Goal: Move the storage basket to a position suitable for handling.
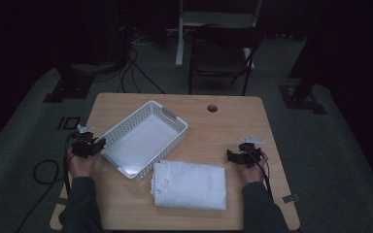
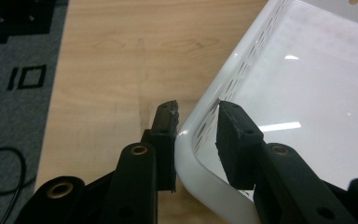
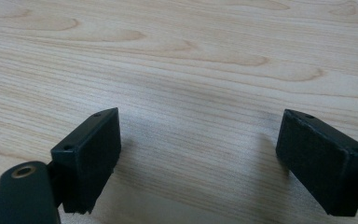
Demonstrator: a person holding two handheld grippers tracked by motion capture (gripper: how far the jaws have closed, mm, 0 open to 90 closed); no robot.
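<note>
High view, dim room, wooden table (image 1: 233, 126), left gripper (image 2: 196, 122) clamped on white basket (image 2: 223, 88) rim, right gripper (image 3: 198, 161) jaws apart.

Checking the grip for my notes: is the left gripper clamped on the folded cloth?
No, the left gripper clamps the white basket rim.

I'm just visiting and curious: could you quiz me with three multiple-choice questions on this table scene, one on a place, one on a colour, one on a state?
1. Where does the folded cloth lie?
A. inside the basket
B. on the table, near the basket's front corner
C. on the chair

2. What colour is the basket?
A. white
B. blue
C. black

3. What is the left gripper doing?
A. hanging open
B. clamping the cloth
C. clamping the basket's wall

Answers: 1 B, the cloth rests on wood. 2 A, its perforated walls are white. 3 C, one jaw sits on each side of the wall.
</note>
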